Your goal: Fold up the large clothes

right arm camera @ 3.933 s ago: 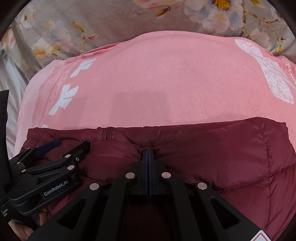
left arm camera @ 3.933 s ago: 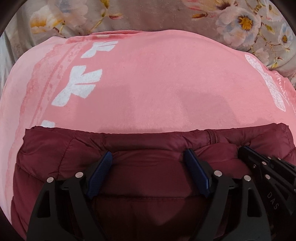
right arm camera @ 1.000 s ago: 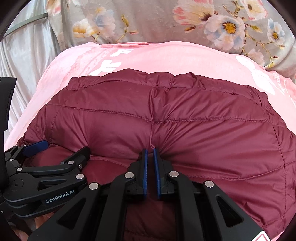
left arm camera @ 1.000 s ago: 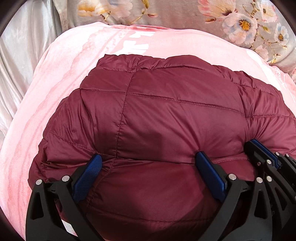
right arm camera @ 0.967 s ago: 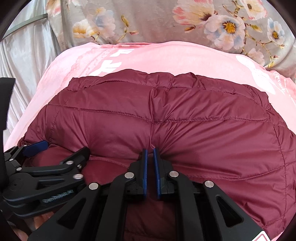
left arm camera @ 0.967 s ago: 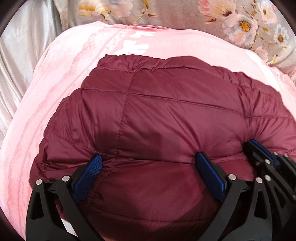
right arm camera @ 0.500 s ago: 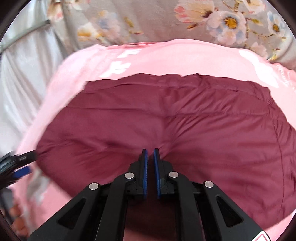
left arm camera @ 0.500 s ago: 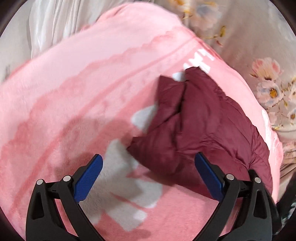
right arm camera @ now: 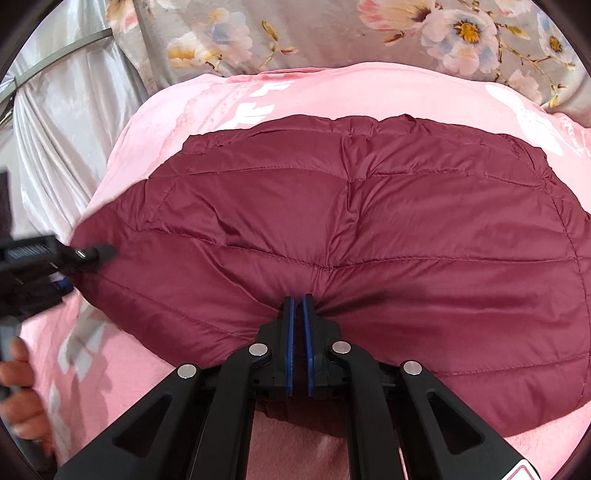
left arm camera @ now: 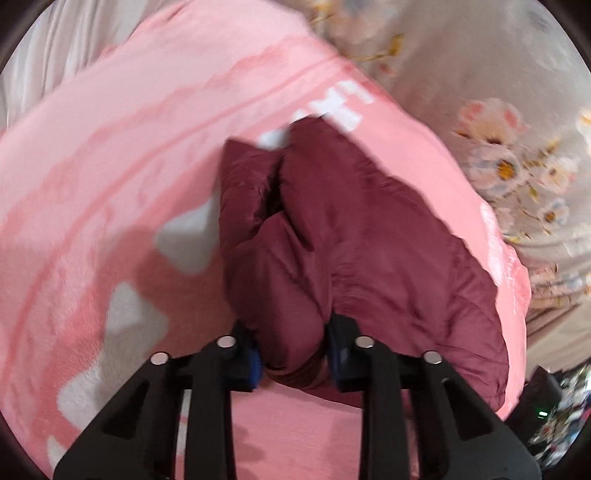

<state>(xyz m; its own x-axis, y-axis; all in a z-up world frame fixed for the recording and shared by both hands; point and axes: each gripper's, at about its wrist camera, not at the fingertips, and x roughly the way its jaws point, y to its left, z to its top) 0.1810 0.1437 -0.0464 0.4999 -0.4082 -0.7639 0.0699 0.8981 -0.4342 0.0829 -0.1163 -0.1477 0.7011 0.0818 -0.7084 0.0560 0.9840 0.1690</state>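
A dark red quilted puffer jacket lies folded on a pink blanket. My left gripper is at the jacket's near end. Its jaws are closing and a bulge of the padded fabric is squeezed between the blue pads. In the right wrist view the jacket spreads wide in front, and my right gripper is shut on its near edge, the cloth puckering at the pads. The left gripper shows there at the jacket's left end, with a hand below it.
The pink blanket with white prints covers a bed. A grey floral sheet lies beyond it, and pale shiny fabric hangs at the left. Clutter shows at the far right edge of the left view.
My left gripper left the jacket's near edge, swung round to its left end and closed from wide open onto a bulge of fabric. The right gripper stayed shut on the edge.
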